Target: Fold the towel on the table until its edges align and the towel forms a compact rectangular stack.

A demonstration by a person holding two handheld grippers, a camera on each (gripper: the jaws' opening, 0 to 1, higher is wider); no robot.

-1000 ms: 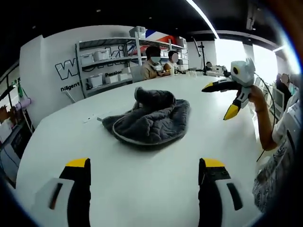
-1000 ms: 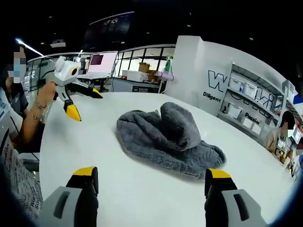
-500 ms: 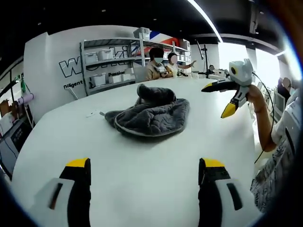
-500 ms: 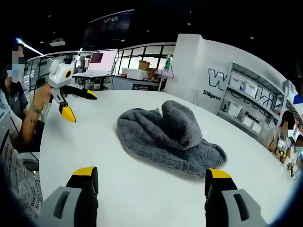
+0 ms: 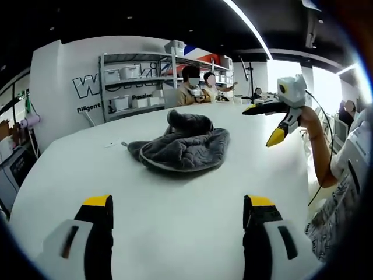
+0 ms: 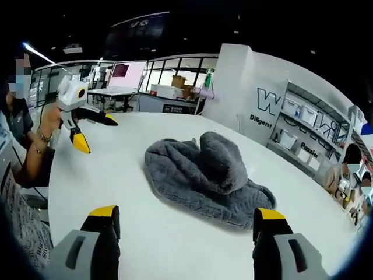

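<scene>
A crumpled grey towel [image 5: 180, 149] lies in a heap on the white table [image 5: 175, 198], one end bunched up into a hump. In the right gripper view the towel [image 6: 204, 175] sits just beyond my right gripper [image 6: 183, 227], which is open and empty. My left gripper [image 5: 178, 224] is also open and empty, well short of the towel. The right gripper [image 5: 260, 125] appears in the left gripper view, held in the air to the right of the towel, jaws apart. The left gripper [image 6: 96, 134] hangs above the table [image 6: 111, 175] left of the towel.
Shelves with white bins [image 5: 131, 81] line the wall behind the table, and people sit at its far side [image 5: 195, 87]. A screen [image 6: 125, 76] and desks stand beyond the table. The person's arm [image 5: 317, 146] reaches in from the right.
Both views have drifted slightly with the hands. The towel lies as before. Each gripper has shifted a little to the left in the other's view, still open.
</scene>
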